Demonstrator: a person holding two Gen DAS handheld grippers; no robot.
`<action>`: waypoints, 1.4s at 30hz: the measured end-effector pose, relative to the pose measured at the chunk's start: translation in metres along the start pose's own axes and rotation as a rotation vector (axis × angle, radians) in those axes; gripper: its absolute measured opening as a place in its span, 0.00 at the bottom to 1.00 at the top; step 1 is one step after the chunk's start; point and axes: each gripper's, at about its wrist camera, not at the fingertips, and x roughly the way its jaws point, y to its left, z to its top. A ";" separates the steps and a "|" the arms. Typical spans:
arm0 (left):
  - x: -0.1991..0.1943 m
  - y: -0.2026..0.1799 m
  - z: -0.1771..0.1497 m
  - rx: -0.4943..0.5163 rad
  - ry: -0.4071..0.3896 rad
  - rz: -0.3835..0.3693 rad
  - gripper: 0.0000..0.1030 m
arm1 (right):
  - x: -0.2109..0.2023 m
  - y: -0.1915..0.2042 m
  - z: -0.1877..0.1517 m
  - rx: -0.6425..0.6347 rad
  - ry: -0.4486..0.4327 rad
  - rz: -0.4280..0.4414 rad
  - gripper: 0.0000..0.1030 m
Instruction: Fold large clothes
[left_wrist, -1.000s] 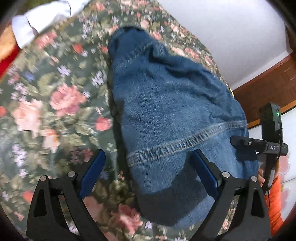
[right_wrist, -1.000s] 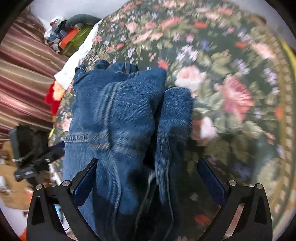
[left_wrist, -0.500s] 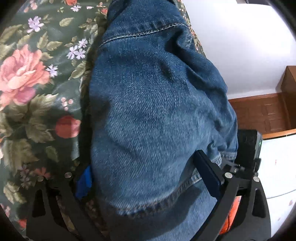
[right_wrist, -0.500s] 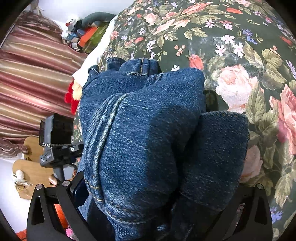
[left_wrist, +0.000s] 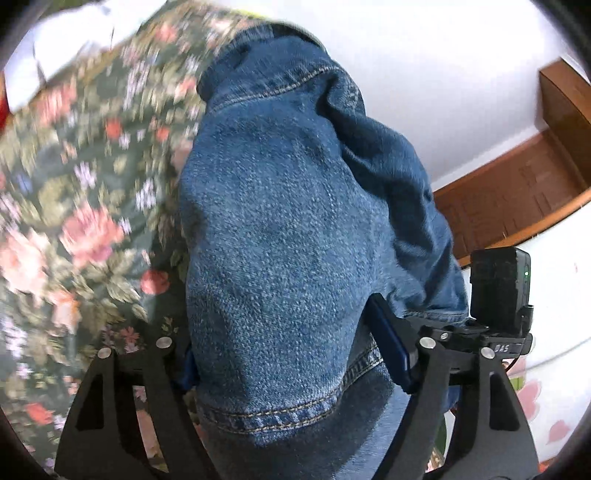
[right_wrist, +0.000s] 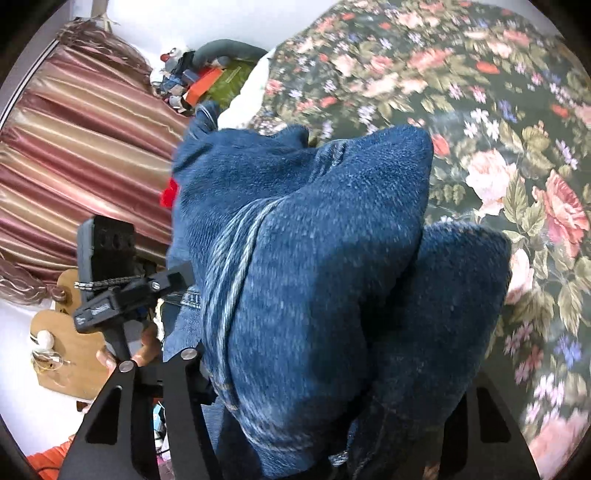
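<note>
jeans (left_wrist: 280, 236) bunched up between my two tools, lifted over the floral bedspread (left_wrist: 74, 221), far end of the denim still trailing toward the bed. my left hand-held gripper (left_wrist: 291, 354) is clamped on a thick fold near a stitched hem; blue pad of one finger (left_wrist: 391, 347) presses the cloth, the other pad is mostly buried under denim. in the right wrist view the jeans (right_wrist: 314, 277) fill the middle, folded into two lobes with a double seam running down. my right hand-held gripper (right_wrist: 332, 424) looks closed on the same bundle, but its fingertips are hidden by cloth, so i can't confirm contact on both sides. left tool body (right_wrist: 110, 280) sits just beside the denim, with striped curtain (right_wrist: 74, 147) behind. wooden trim (left_wrist: 517, 199) and white wall beyond the bed. edges motion-blurred.
</note>
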 end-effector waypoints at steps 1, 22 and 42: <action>-0.011 -0.007 0.001 0.021 -0.015 0.007 0.73 | -0.006 0.009 -0.003 -0.007 -0.014 -0.004 0.53; -0.158 0.025 -0.038 0.085 -0.110 0.022 0.71 | -0.006 0.154 -0.069 -0.096 -0.108 -0.024 0.50; -0.080 0.170 -0.068 -0.089 0.051 0.047 0.71 | 0.131 0.113 -0.082 -0.023 0.066 -0.113 0.50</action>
